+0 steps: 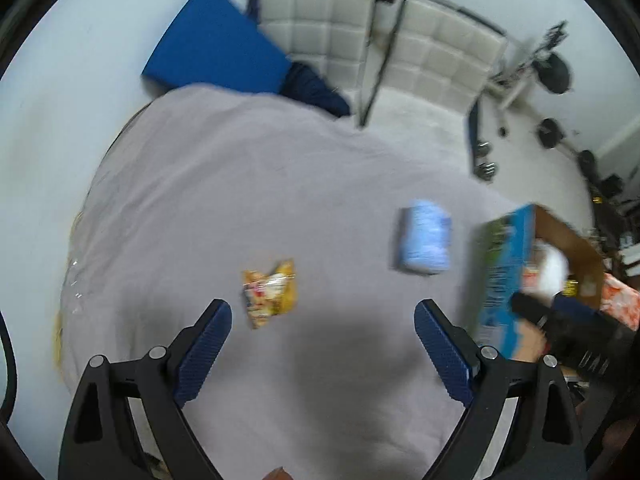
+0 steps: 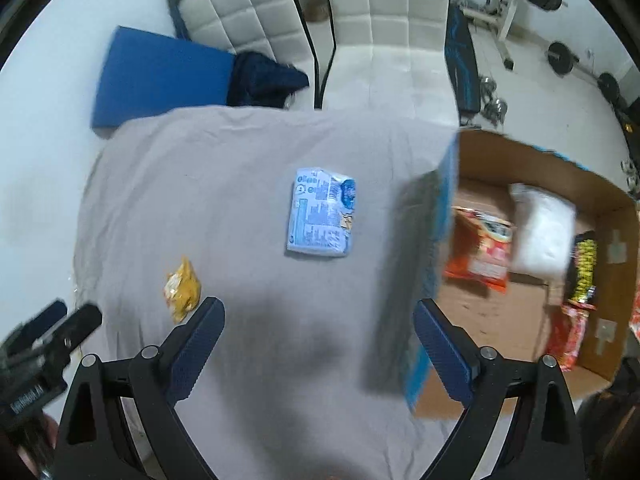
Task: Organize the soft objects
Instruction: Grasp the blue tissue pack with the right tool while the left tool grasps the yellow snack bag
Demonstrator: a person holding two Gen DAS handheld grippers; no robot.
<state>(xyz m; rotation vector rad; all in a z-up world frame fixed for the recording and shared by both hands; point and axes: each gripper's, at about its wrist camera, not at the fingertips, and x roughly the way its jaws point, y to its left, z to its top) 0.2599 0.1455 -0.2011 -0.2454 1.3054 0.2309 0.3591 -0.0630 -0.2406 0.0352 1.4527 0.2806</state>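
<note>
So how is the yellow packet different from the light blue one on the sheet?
The yellow packet looks crumpled and bunched up; the light blue packet lies flat and neat with squarer edges. The yellow packet looks smaller than the light blue packet. The yellow packet sits nearer the left gripper, and the light blue packet is closer to the cardboard box. Both rest on the grey sheet, outside the box, and neither is held.
</note>
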